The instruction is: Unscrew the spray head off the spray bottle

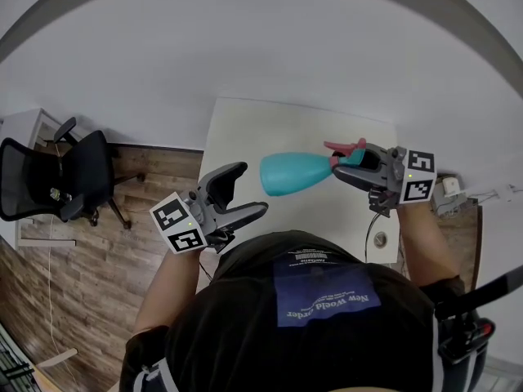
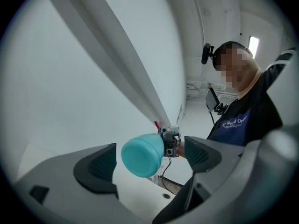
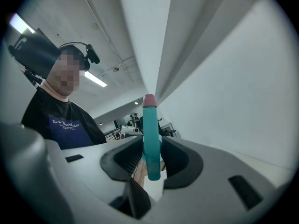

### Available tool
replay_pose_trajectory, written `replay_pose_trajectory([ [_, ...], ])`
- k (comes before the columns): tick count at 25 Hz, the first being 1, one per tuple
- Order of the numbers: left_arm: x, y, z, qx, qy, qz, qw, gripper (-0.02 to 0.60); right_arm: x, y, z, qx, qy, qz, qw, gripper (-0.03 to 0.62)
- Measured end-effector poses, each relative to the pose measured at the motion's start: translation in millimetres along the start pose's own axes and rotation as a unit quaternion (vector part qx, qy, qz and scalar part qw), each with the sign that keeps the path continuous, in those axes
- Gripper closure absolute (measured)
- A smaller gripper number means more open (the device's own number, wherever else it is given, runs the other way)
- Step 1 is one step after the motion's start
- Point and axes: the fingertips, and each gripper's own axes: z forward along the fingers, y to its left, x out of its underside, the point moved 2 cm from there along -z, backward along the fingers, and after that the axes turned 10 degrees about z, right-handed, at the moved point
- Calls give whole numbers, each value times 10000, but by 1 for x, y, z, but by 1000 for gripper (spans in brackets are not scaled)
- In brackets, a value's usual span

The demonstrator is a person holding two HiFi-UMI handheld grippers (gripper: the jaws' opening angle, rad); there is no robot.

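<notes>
A teal spray bottle (image 1: 294, 174) hangs on its side in the air above the white table (image 1: 245, 129), its base pointing left. Its teal and red spray head (image 1: 347, 152) sits in my right gripper (image 1: 343, 166), which is shut on it. In the right gripper view the head (image 3: 150, 139) stands upright between the jaws with its red tip (image 3: 149, 100) on top. My left gripper (image 1: 252, 190) is open, down and left of the bottle's base and apart from it. In the left gripper view the round base (image 2: 142, 154) shows between the wide jaws, touching neither pad.
A black office chair (image 1: 65, 178) stands on the wooden floor to the left of the table. A cable (image 1: 372, 227) and a small white device (image 1: 449, 190) are at the table's right edge. The person's dark-shirted torso fills the bottom of the head view.
</notes>
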Motion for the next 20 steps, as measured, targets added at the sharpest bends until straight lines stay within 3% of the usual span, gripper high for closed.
replay_pose_trajectory([
  [5,-4,-7,19,209,66,112,9997,28,-3,15,-4,-316,-292,122,9990,471],
  [17,-7,-47,67,1208,302,325,9917,25,6,38,2,-889,-561,372,9938,471],
  [20,-5,-51,67,1194,407,373,9913,29,13,40,0,-882,-556,450,9935,471],
])
